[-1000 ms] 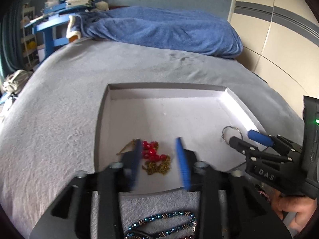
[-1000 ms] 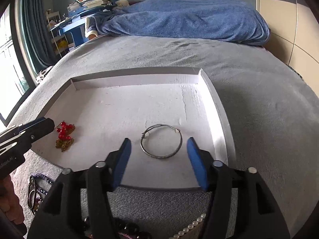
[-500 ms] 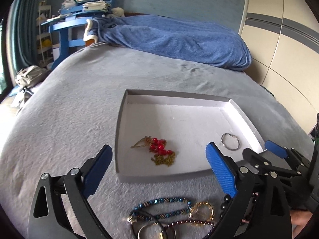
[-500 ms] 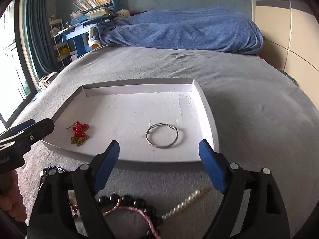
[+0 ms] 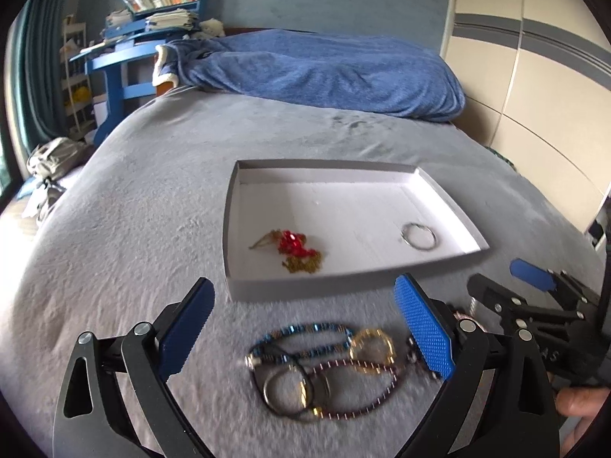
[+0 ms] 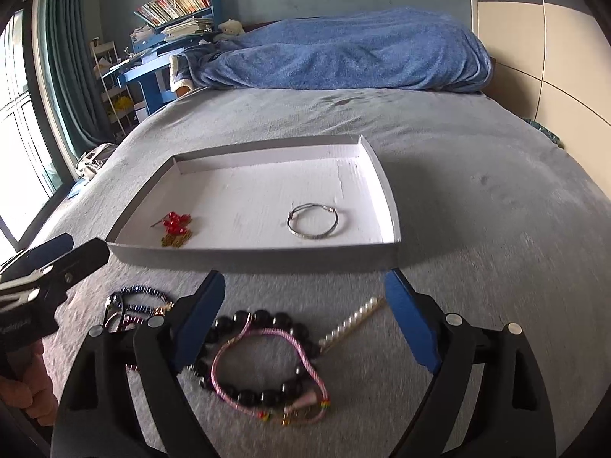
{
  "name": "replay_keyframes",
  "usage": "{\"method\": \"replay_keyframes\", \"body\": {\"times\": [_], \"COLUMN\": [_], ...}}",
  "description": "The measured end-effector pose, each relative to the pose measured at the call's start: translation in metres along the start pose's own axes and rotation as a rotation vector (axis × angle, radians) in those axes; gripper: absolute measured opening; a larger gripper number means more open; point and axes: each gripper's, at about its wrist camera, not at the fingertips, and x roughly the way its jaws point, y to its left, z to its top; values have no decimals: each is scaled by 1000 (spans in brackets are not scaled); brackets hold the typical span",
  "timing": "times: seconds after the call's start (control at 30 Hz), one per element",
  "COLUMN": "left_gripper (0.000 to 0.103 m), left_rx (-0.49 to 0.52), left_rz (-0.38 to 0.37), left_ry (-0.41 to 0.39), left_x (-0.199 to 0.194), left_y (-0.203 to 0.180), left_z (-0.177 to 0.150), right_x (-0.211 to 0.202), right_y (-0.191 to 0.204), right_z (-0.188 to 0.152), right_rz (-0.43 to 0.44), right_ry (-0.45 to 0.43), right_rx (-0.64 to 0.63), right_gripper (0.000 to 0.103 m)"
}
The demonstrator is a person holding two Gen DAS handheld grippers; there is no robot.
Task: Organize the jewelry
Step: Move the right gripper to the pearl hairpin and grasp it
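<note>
Jaws: left gripper (image 5: 305, 326) and right gripper (image 6: 305, 318) both spread wide, empty
Black bead bracelet (image 6: 259, 358): on bedspread under right gripper; light, limp, rolls; likely pinch one bead
Tray (image 6: 385, 187): beyond, holds silver ring (image 6: 313, 220)

The shallow cardboard tray (image 6: 385, 191) at the middle of the frame is white inside, and the soft bed cover (image 6: 477, 198) under it is plain grey. In the tray, the cluster of round beads (image 6: 175, 221) is red on a gold chain, and the thin bangle (image 6: 313, 220) is silver. At the lower centre, the bracelet of big round beads (image 6: 263, 393) is black and the woven cord bracelet (image 6: 267, 334) is pink. The folded blanket (image 6: 343, 53) at the top is blue.
</note>
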Motion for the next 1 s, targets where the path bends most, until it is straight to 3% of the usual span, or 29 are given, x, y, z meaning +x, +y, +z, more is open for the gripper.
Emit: {"method": "replay_keyframes", "body": {"times": [0.2, 0.5, 1.0], "left_gripper": [95, 95, 93], "left_rx": [10, 38, 212], "left_rz": [-43, -12, -22], "left_ry": [28, 44, 60], "left_x": [-19, -25, -21], "left_y": [-7, -13, -44], "left_z": [-20, -34, -45], "right_x": [-10, -22, -24], "right_y": [-3, -16, -44], "right_z": [-10, -19, -27], "right_rz": [4, -3, -64], "right_ry": [13, 23, 67], "right_rx": [26, 91, 174], "right_gripper": [89, 92, 91]}}
